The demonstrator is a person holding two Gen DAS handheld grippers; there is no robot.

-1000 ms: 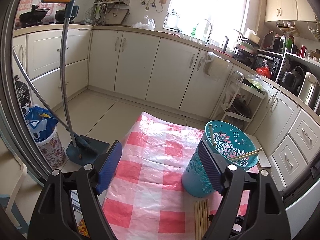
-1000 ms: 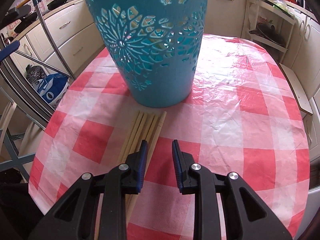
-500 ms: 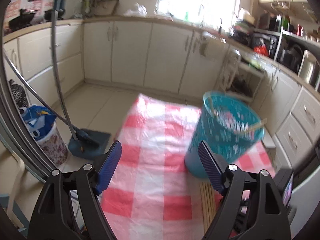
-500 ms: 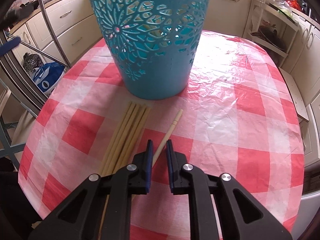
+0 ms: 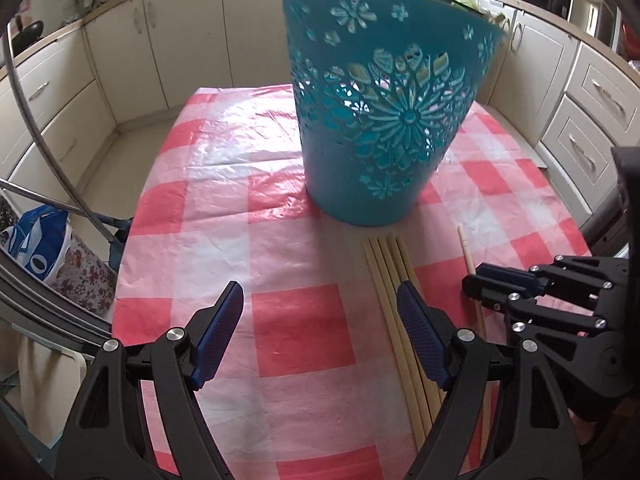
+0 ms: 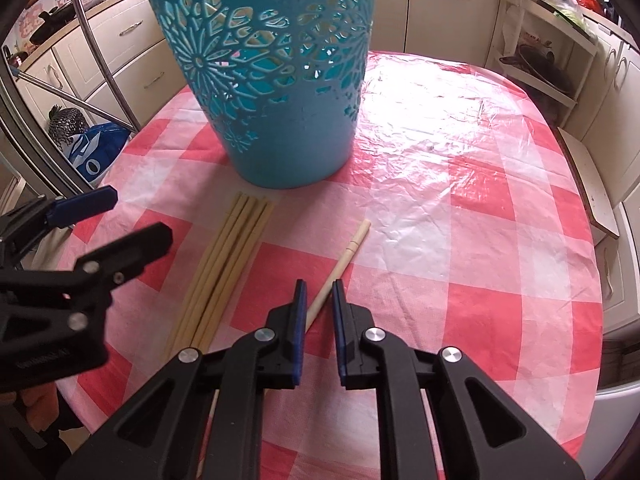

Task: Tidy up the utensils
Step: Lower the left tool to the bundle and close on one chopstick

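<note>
A teal plastic basket [image 6: 264, 76], round and tapering to its base, its wall cut through with lacy flower shapes, stands on a table [image 6: 472, 240] covered by a crinkled, glossy plastic cloth in red and white checks. Through the cut-outs a pale stick shows inside it. Just in front of its base lies a tight bundle of chopsticks [image 6: 224, 268], pale smooth wood, slim and straight, side by side with their long axis running from the basket's foot back toward the holder of the grippers. A single chopstick [image 6: 340, 262] lies apart to their right, slanted, its notched blunt end pointing toward the basket. The right hand-held gripper [image 6: 318, 300], black with ribbed blue pads, is closed down narrow on this single chopstick, the stick passing between its pads. The left hand-held gripper [image 5: 320, 308] hangs low over the cloth with its jaws spread wide and nothing in them; its right pad sits over the bundle. Around the table runs a kitchen of cream cabinets [image 5: 60, 92] with metal handles, a curved chrome tube [image 6: 104, 68] at the left, and a blue and white bag [image 5: 36, 248] on a floral container by the floor.
</note>
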